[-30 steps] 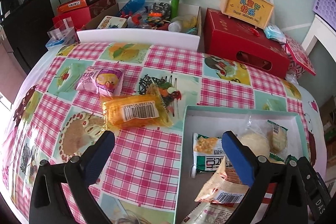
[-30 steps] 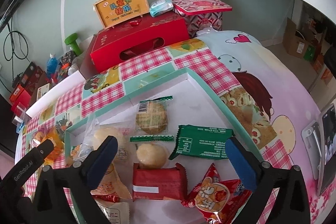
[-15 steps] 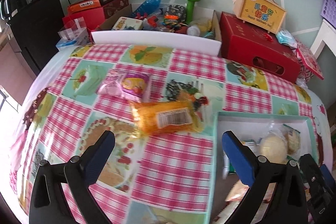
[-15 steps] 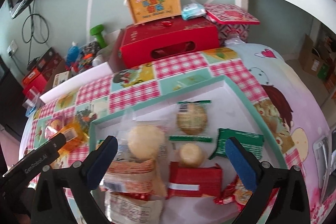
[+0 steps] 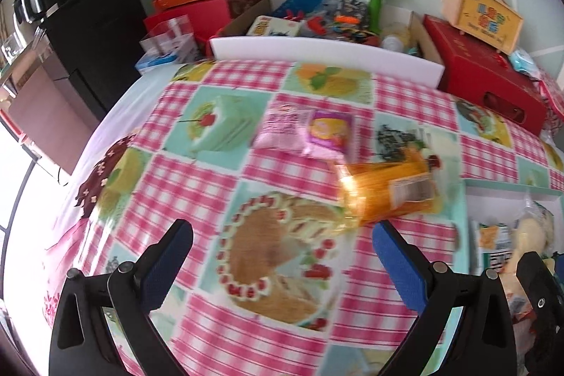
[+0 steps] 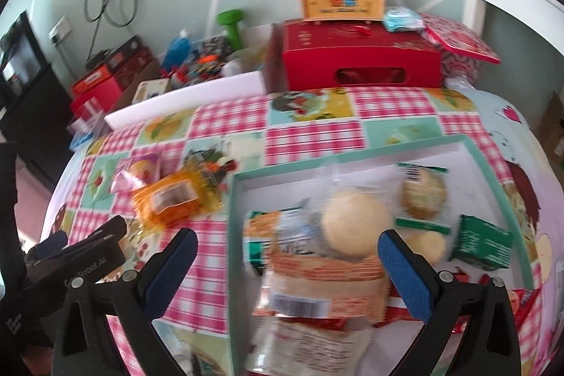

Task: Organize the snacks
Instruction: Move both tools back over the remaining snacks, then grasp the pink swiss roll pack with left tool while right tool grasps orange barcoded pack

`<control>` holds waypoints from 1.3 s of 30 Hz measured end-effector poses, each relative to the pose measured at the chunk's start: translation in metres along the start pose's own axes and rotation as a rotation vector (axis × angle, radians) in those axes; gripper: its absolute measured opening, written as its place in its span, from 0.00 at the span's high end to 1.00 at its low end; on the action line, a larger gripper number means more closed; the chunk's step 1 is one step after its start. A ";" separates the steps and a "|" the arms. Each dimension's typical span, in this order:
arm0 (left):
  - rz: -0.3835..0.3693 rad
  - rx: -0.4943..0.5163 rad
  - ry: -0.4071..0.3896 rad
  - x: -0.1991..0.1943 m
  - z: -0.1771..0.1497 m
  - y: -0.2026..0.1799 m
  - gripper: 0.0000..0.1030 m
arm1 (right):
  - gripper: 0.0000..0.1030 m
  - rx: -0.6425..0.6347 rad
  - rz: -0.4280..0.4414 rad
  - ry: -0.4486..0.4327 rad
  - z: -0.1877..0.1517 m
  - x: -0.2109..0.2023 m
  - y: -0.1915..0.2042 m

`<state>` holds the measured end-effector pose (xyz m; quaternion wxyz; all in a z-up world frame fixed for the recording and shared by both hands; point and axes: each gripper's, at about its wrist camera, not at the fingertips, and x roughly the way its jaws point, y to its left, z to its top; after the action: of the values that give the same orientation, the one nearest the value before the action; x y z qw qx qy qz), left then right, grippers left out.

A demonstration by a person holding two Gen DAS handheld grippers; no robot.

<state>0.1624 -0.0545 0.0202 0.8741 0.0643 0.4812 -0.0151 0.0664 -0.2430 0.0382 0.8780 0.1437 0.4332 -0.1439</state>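
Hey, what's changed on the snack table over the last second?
The left gripper swung left, off the teal box and out over the tablecloth, short of the orange packet. The right gripper also panned left over the box. Both remain open and empty. The orange packet and pink packet stayed put.

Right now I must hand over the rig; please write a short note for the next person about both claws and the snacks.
Left claw: open, empty, above the tablecloth, pointing near the orange snack packet.
Right claw: open, empty, over the teal tray.
Done: several snacks already lie in the tray, among them a round bun and a green packet.
Left: the orange packet and the pink packet are still on the tablecloth, outside the tray. Probably take the orange one first, as it lies closest.
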 end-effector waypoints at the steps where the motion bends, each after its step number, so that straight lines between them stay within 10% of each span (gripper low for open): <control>1: -0.003 -0.009 0.006 0.002 0.000 0.005 0.02 | 0.00 -0.007 0.004 0.003 -0.001 0.002 0.004; 39: -0.095 -0.004 0.039 0.052 0.052 0.062 0.02 | 0.00 -0.087 0.026 -0.008 0.028 0.051 0.095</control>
<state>0.2392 0.0024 0.0099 0.8630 0.0398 0.5007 -0.0546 0.1521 -0.1734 0.0257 0.8871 0.1107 0.4334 -0.1141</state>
